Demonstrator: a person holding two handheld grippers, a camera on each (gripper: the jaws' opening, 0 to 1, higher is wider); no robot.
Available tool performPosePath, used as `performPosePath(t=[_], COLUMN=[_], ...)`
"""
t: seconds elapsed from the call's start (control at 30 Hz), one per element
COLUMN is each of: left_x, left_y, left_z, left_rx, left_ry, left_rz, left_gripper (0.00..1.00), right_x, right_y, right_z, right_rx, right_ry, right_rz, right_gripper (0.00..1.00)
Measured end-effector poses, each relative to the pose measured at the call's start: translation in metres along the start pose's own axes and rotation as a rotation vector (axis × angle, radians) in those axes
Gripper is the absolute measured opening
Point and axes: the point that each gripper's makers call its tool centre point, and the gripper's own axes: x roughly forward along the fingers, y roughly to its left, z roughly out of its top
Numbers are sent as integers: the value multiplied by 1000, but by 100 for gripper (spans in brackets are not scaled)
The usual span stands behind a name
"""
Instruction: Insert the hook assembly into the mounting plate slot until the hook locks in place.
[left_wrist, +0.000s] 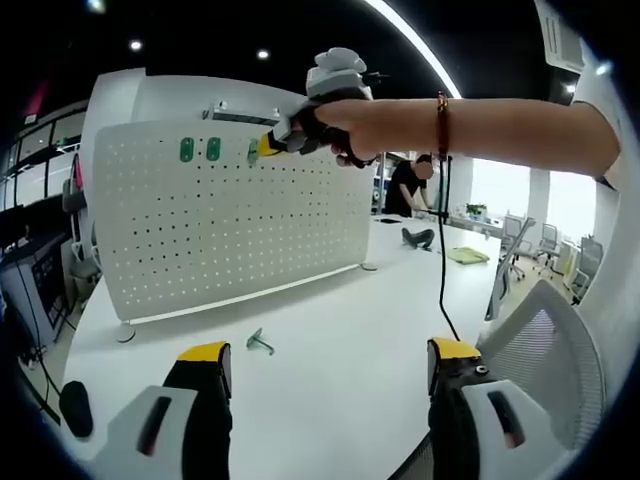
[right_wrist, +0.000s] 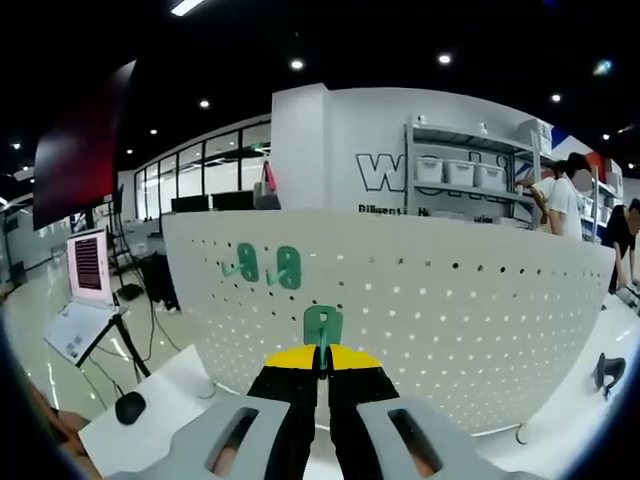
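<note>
Green hook (right_wrist: 322, 326), unlabelled, in right tongs (right_wrist: 322, 358)

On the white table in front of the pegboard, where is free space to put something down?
The white table is bare between the loose green hook and the grey mesh chair. The white perforated pegboard is crowded top left, at two mounted green hooks and the right hand-held gripper.
</note>
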Motion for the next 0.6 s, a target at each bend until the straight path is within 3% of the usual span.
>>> performPosePath(t=[0.2, 0.6], left_x=[-2, -1], left_y=[1, 1], left_z=[1, 3], left_rx=[-11, -15], left_ry=[-5, -13], left_rz=[6, 0], left_gripper=[83, 83], right_x=[5, 14], right_y=[-4, -14], right_z=[9, 8], right_rx=[-14, 2], right_ry=[-4, 11], right_rz=[-19, -64], right_gripper=[1, 1])
